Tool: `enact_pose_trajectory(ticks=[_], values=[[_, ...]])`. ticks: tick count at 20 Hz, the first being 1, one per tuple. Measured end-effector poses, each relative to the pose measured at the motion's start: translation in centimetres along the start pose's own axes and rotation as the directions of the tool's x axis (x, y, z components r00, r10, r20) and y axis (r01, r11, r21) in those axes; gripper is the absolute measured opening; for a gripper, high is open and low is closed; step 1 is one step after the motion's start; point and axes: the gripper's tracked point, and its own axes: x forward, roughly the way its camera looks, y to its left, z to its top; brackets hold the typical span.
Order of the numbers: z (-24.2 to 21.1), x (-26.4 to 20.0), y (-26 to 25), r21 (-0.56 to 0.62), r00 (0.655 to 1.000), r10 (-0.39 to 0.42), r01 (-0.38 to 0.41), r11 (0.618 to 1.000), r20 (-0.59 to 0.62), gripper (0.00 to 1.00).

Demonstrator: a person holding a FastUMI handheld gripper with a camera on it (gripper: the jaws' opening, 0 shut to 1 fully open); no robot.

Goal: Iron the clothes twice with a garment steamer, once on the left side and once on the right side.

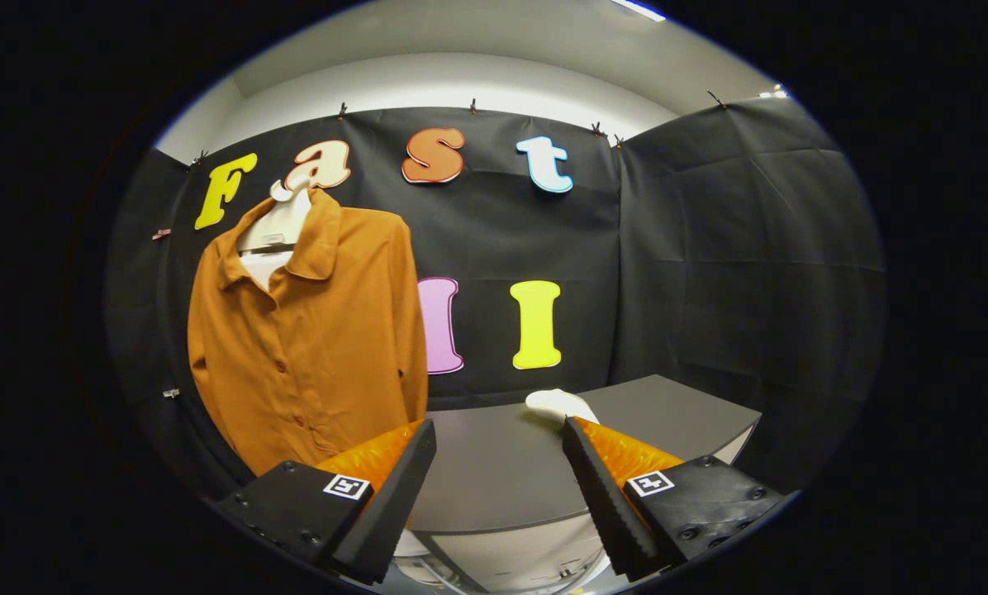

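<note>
**Steamer on the table, fingers apart**

I see the white garment steamer [558, 404] lying on the dark table [494, 463], just beyond my right finger. My gripper [499, 434] is spread wide, holding nothing. The orange shirt [312, 330] hangs on a hanger [283, 216], beyond my left finger.

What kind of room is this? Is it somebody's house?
Probably not a house: it looks like a small test booth. Black cloth walls surround a grey table, an orange shirt hangs on a hanger, and the hand-held gripper is open.
</note>
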Motion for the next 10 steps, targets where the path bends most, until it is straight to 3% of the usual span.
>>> enact_pose_trajectory(ticks=[10], values=[[-4.1, 7.7, -6.4, 0.021, 0.989, 0.014, -0.012, 1.000, -0.146, 0.98]])
